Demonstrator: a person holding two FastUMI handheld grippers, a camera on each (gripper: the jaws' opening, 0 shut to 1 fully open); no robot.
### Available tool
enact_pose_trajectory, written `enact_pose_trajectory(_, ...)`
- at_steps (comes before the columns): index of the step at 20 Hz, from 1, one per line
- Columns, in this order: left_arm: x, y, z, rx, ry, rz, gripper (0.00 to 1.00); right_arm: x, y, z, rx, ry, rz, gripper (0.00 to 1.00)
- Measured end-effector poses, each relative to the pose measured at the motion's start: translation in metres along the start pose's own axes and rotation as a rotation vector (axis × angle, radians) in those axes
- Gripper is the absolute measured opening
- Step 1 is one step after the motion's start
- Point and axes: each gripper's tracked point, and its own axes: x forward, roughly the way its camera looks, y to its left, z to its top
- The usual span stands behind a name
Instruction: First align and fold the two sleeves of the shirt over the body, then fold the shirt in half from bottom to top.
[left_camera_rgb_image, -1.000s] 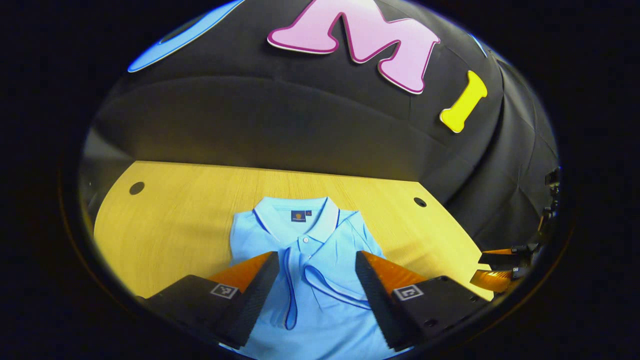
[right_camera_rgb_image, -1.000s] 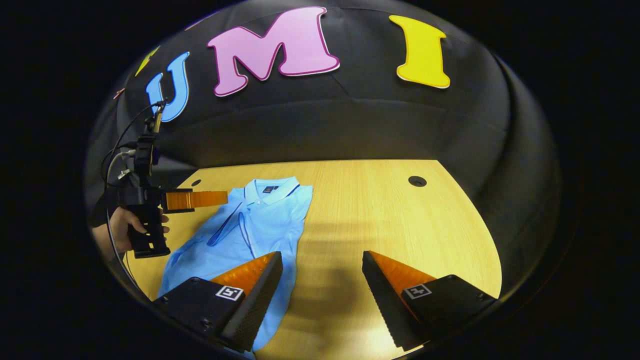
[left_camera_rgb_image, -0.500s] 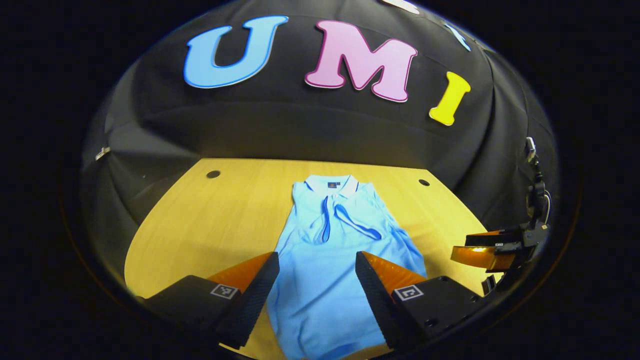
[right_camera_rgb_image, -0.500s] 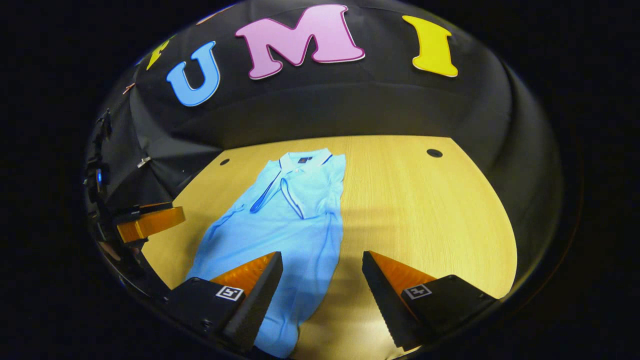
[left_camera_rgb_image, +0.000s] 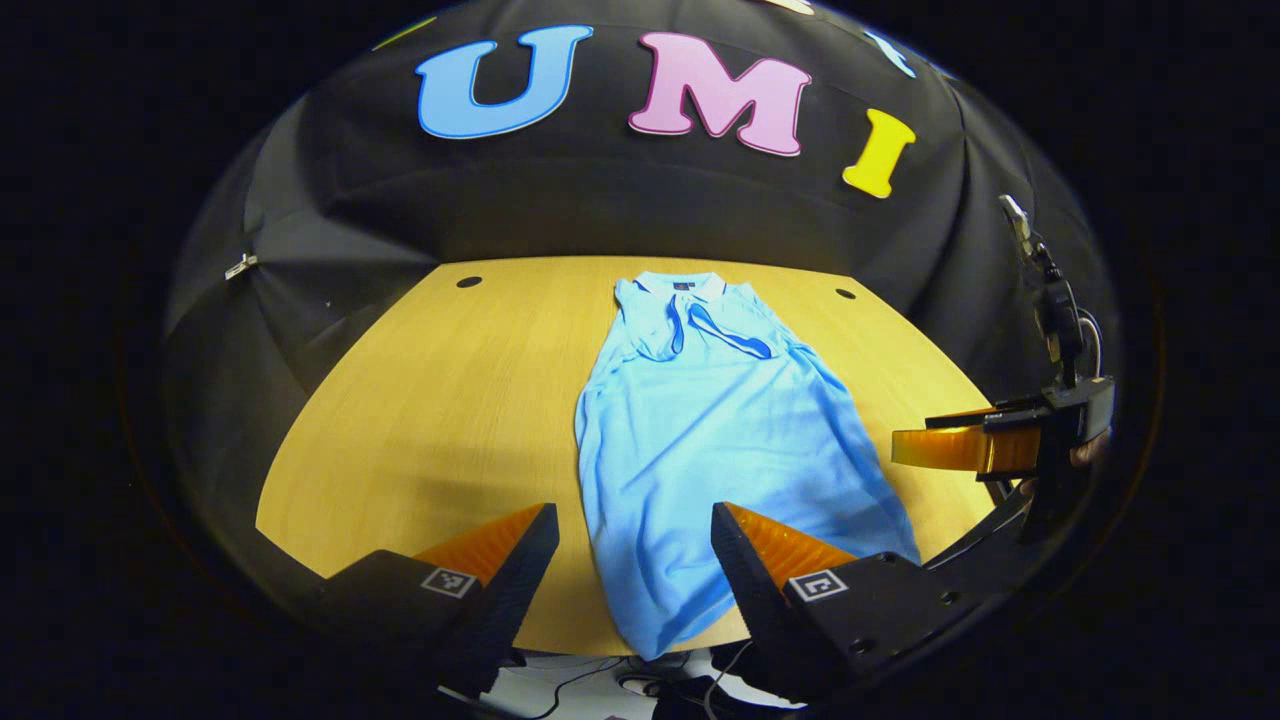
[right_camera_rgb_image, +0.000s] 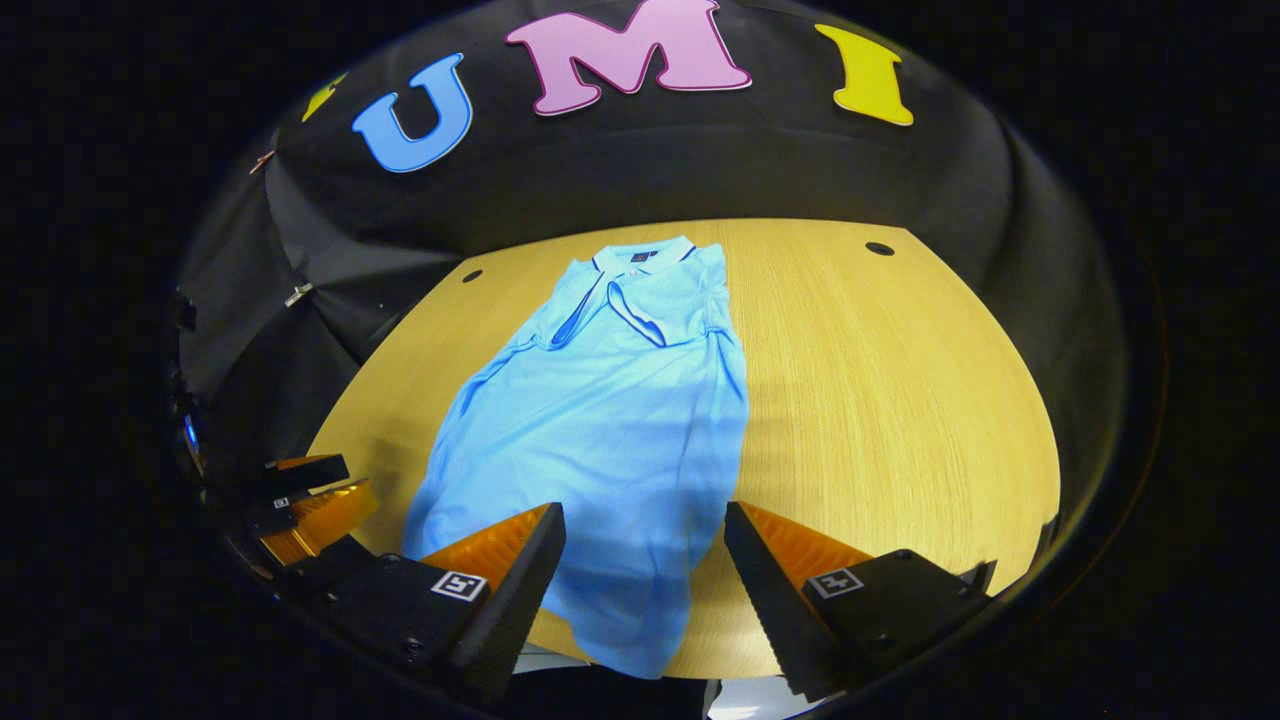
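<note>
Your light blue short-sleeved polo shirt lies flat along the middle of the pale wooden desk, collar toward the far edge and hem drooping slightly over the near edge. Both dark-trimmed sleeves are already crossed over the chest, so the sleeve step looks done and the bottom-to-top fold is what remains.

Your left claw hovers with its fingers spread apart and nothing between them, lined up above the hem near the near edge. Your right claw is likewise wide apart and empty, also above the hem. That placement suits taking the two bottom corners together.

Compared with a second ago, both claws have pulled back from the collar end toward the near edge: the shirt now shows at full length, where earlier only the chest sat between the left fingers. The shirt itself has not shifted.
</note>
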Motion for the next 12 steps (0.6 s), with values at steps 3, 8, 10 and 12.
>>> enact_pose_trajectory(3,0.010,-0.010,-0.015,0.033,0.030,-0.036,0.98,0.004,0.004,-0.022,0.012,0.029,-0.014,1.00)
enact_pose_trajectory(8,0.033,-0.009,-0.051,0.074,0.119,-0.025,0.98,0.013,0.005,-0.060,0.059,0.087,-0.052,1.00)
enact_pose_trajectory(10,0.034,-0.007,-0.072,0.065,0.164,-0.018,0.98,0.012,0.004,-0.079,0.052,0.109,-0.075,1.00)
enact_pose_trajectory(12,0.038,-0.004,-0.086,0.066,0.192,-0.008,0.98,0.010,0.003,-0.089,0.048,0.117,-0.092,1.00)
